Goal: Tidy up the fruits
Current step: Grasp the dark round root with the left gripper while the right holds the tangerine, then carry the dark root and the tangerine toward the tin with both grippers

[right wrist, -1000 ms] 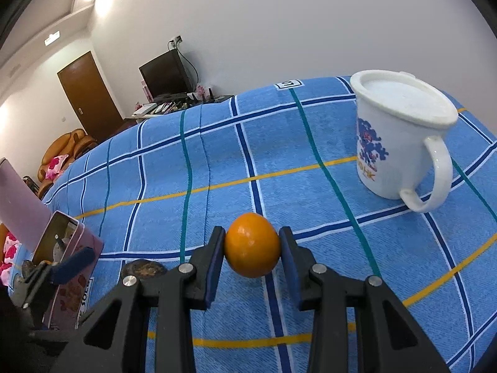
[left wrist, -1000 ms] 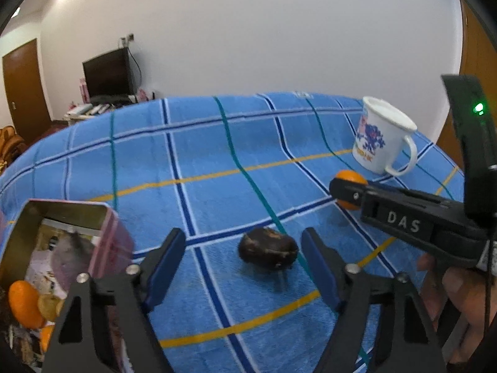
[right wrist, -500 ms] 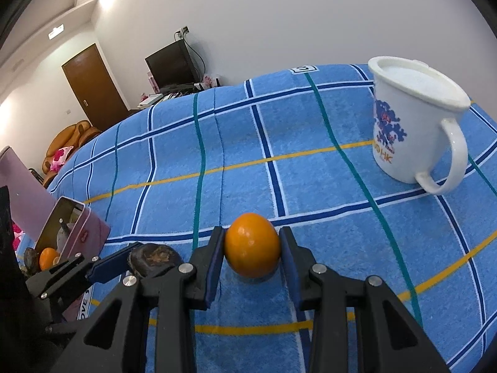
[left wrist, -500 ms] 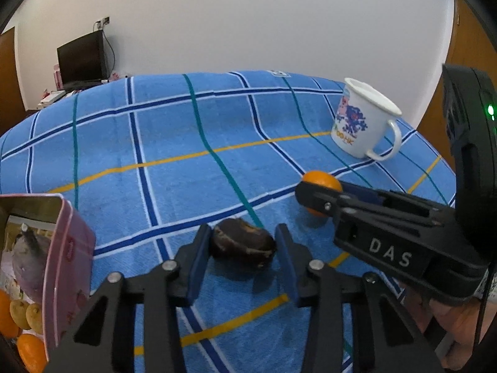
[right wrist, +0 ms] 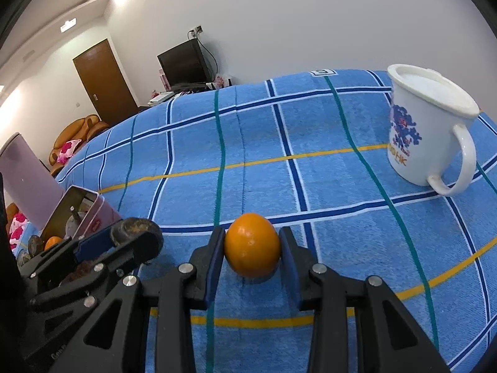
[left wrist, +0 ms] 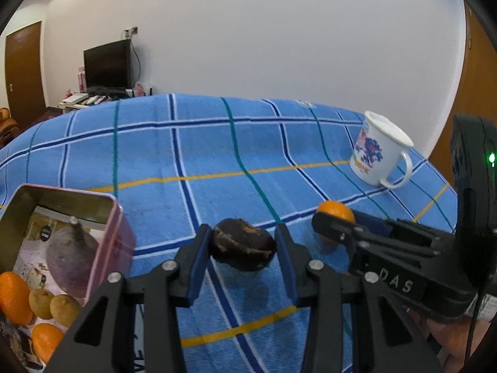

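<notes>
A dark brown wrinkled fruit (left wrist: 243, 244) sits between the blue pads of my left gripper (left wrist: 243, 248), which is shut on it just above the blue checked cloth (left wrist: 217, 155). Its shadow lies on the cloth below. My right gripper (right wrist: 251, 255) is shut on a small orange (right wrist: 251, 248), close over the cloth. In the left wrist view the right gripper (left wrist: 329, 230) and its orange (left wrist: 337, 213) show at the right. In the right wrist view the left gripper's fingers (right wrist: 93, 245) and the dark fruit (right wrist: 138, 234) show at the left.
An open pink tin (left wrist: 115, 233) at the left holds a purple fruit (left wrist: 71, 253), oranges and small yellowish fruits; it shows as the tin (right wrist: 93, 214) in the right wrist view. A white mug (right wrist: 428, 130) stands at the right. A hand (left wrist: 450, 335) holds the right gripper.
The left gripper closed from wide open onto the dark fruit and has lifted it slightly off the cloth. The right gripper keeps its hold on the orange and has drifted a little.
</notes>
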